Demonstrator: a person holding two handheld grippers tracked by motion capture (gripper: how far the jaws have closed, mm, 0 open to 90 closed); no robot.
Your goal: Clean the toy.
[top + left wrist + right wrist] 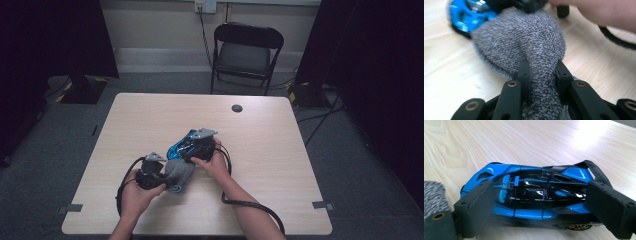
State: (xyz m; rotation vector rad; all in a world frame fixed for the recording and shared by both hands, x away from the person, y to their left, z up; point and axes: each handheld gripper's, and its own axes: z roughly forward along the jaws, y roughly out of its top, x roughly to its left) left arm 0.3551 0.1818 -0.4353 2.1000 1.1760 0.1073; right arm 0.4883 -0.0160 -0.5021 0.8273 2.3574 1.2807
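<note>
A blue and black toy car (534, 195) lies on the light wooden table (150, 115), and my right gripper (542, 205) is shut on it lengthwise, one pad at the nose and one at the tail. From above, the car (179, 146) lies just left of the right gripper (184, 149). A grey fuzzy cloth (524, 40) bunches up right beside the car (466, 15). My left gripper (542, 71) is shut on a fold of that cloth. In the high view the left gripper (167, 181) holds the cloth (181, 172) at the car's near side.
A black folding chair (247, 50) stands beyond the table's far edge. A round cable hole (237, 108) sits near the far middle of the tabletop. The right gripper's thick cable (250, 205) loops across the near right part of the table.
</note>
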